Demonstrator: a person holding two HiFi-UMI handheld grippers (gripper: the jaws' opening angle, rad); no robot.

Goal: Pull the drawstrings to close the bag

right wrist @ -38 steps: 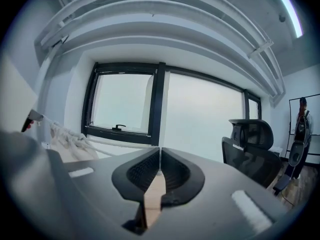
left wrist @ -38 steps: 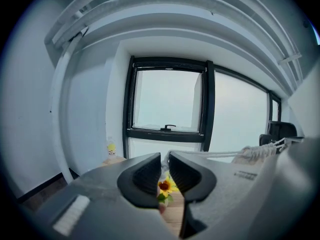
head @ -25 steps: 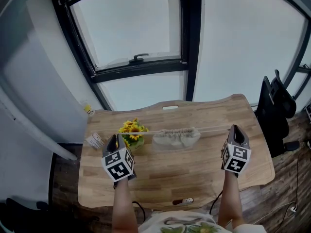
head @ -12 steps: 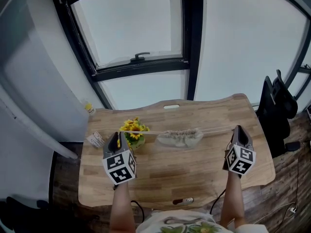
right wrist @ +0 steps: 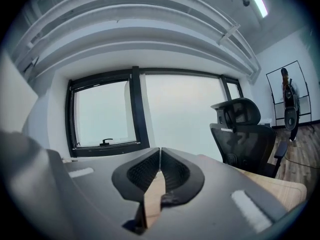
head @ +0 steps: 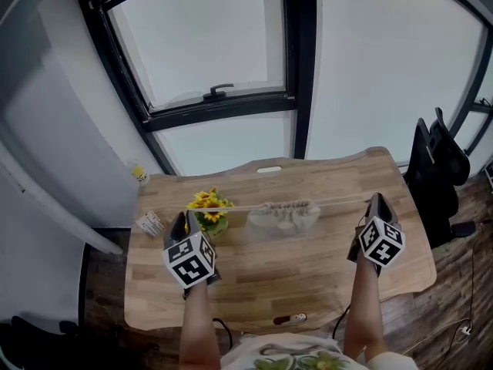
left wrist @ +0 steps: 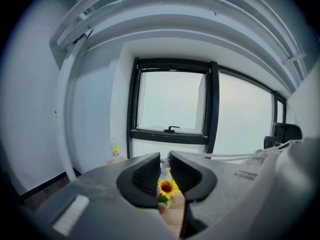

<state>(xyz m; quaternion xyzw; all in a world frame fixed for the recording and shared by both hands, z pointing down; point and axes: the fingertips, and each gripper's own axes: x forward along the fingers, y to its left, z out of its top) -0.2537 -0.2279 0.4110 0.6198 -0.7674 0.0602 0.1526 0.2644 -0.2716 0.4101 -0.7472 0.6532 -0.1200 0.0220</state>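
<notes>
Left gripper: jaws nearly closed with a narrow gap, clamped on the left drawstring, which leaves the jaw tips and runs taut to their right.

Right gripper: jaws closed, tips meeting. The right drawstring runs taut up to these tips from their left; the cord itself cannot be made out between the pads.

Bag: mouth gathered, resting on the table between the two sets of jaws.

Sunflowers: just ahead of the left jaws.
</notes>
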